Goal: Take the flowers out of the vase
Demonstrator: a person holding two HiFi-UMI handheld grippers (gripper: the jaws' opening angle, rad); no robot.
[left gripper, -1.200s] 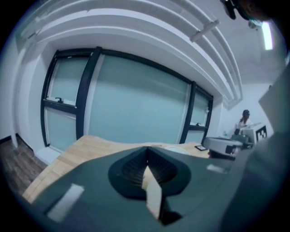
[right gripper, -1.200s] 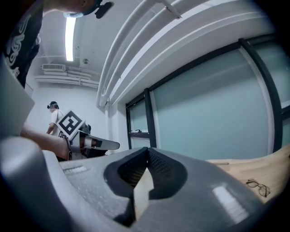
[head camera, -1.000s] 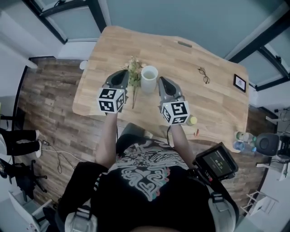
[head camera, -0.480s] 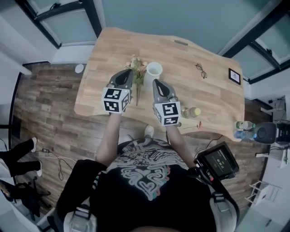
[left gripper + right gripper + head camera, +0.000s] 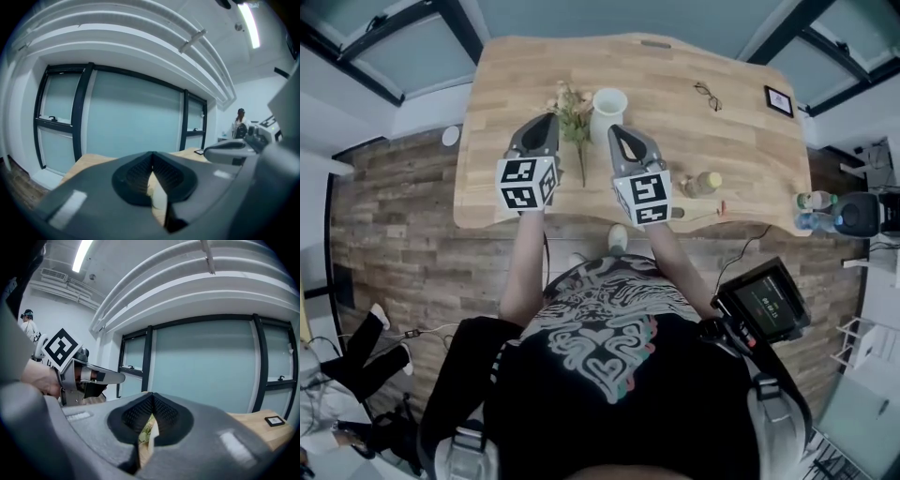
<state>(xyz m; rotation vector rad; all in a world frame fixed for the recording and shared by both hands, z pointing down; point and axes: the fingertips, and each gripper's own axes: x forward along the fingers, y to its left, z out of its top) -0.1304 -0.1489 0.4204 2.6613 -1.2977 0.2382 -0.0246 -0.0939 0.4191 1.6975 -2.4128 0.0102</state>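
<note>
A small bunch of dried flowers (image 5: 573, 111) lies flat on the wooden table (image 5: 675, 141), its stem pointing toward the front edge. Just to its right a white vase (image 5: 608, 110) stands upright, with nothing visible in it. My left gripper (image 5: 549, 119) hovers left of the flowers, shut and holding nothing. My right gripper (image 5: 613, 131) sits in front of the vase, also shut and holding nothing. In the left gripper view the jaws (image 5: 153, 154) meet with nothing between them, and the same holds in the right gripper view (image 5: 151, 396). A sliver of the flowers (image 5: 148, 428) shows below the jaws.
Eyeglasses (image 5: 707, 94) and a small picture frame (image 5: 778, 100) lie at the table's far right. A yellowish bottle (image 5: 701, 183) lies near the front edge, right of my right gripper. More bottles (image 5: 813, 201) stand at the right end. A person stands far back (image 5: 240, 123).
My right gripper has drawn back from beside the vase toward the table's front and swung left. The left gripper has shifted slightly. Both stayed shut; flowers and vase did not move.
</note>
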